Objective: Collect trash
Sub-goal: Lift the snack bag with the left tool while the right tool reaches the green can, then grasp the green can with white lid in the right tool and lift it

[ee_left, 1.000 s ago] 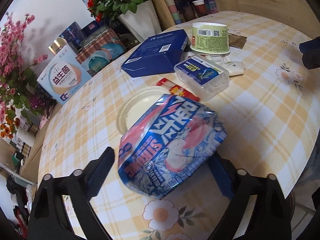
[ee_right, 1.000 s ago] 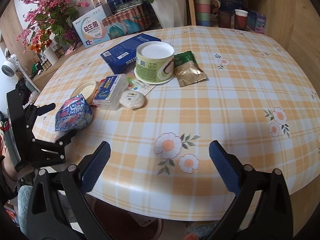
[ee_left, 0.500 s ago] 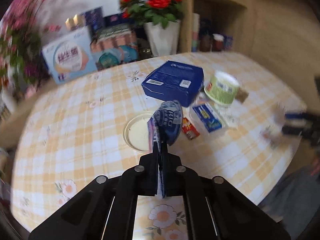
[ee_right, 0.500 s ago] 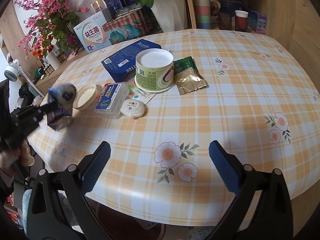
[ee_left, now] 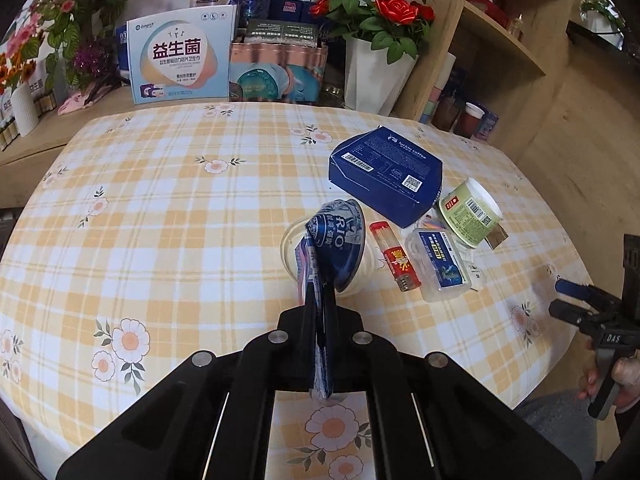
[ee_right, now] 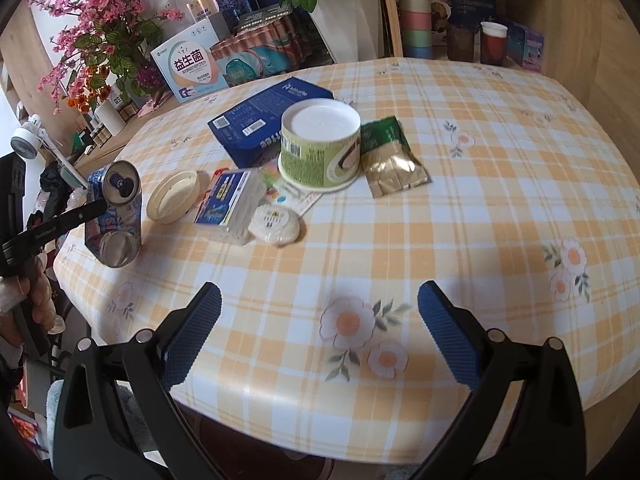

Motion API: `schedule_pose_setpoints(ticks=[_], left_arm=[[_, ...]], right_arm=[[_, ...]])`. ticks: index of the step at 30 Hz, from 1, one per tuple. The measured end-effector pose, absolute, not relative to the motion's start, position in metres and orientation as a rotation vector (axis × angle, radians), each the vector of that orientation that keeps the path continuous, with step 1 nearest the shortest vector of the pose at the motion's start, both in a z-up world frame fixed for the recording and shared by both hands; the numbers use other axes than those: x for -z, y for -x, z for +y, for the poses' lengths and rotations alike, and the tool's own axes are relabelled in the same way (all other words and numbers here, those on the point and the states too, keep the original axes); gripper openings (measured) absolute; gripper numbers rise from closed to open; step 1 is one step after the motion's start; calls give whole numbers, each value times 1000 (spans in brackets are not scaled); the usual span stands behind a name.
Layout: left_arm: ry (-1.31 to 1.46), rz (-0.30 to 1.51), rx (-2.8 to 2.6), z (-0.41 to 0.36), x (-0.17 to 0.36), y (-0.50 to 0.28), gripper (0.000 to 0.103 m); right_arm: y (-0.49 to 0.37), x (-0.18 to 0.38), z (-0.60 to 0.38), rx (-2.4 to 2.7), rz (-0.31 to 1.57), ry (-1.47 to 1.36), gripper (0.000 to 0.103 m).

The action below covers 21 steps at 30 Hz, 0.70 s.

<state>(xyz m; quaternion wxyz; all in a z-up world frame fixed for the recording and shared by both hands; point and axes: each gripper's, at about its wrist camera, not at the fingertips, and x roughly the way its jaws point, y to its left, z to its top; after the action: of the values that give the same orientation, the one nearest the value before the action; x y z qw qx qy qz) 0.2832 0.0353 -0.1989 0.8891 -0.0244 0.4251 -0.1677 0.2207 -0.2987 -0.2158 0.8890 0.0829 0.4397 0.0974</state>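
Observation:
A crushed blue drink can (ee_left: 338,240) hangs above the checked tablecloth, its squashed middle pinched flat. My left gripper (ee_left: 320,292) is shut on it. The right wrist view shows the same can (ee_right: 118,216) lifted at the table's left edge, open top facing the camera. More litter lies beyond: a cream lid (ee_right: 172,196), a clear box with a blue label (ee_right: 230,204), a red tube (ee_left: 394,256), a green tub (ee_right: 318,148), a gold sachet (ee_right: 390,158) and a blue carton (ee_left: 386,174). My right gripper (ee_right: 320,320) stands open over the near table edge, holding nothing.
Flower pots, gift boxes and stacked cups line the shelf and sideboard behind the table (ee_right: 500,200). A white round puck (ee_right: 274,224) lies by the clear box. A person's hand (ee_right: 36,300) holds the left gripper's handle at the far left.
My left gripper closed on the can and flattened it, then lifted it off the table and rolled upright. The right gripper stayed where it was.

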Motion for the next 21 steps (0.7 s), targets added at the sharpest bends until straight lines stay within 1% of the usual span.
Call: schedule_pose_setpoints(ticks=[5,10,19,20,21], left_arm=[[109,878,339,46,201,-284,4],[150,832,304,57,193,-279,3],[183,769,270,77,173,-270,3],[182,768,271,78,173,-269,3],[178,765,266,79,171,-268,3]], right_arm=[[-253,204,-294,-203,831,-117,97],[-298,202,-285,-201,789,-83,97],[-358,228,-285,-138,831,-164,96],[-363,232,-285,-137,844,-172,96],[-365,234,-285,-140,852,-177,88]])
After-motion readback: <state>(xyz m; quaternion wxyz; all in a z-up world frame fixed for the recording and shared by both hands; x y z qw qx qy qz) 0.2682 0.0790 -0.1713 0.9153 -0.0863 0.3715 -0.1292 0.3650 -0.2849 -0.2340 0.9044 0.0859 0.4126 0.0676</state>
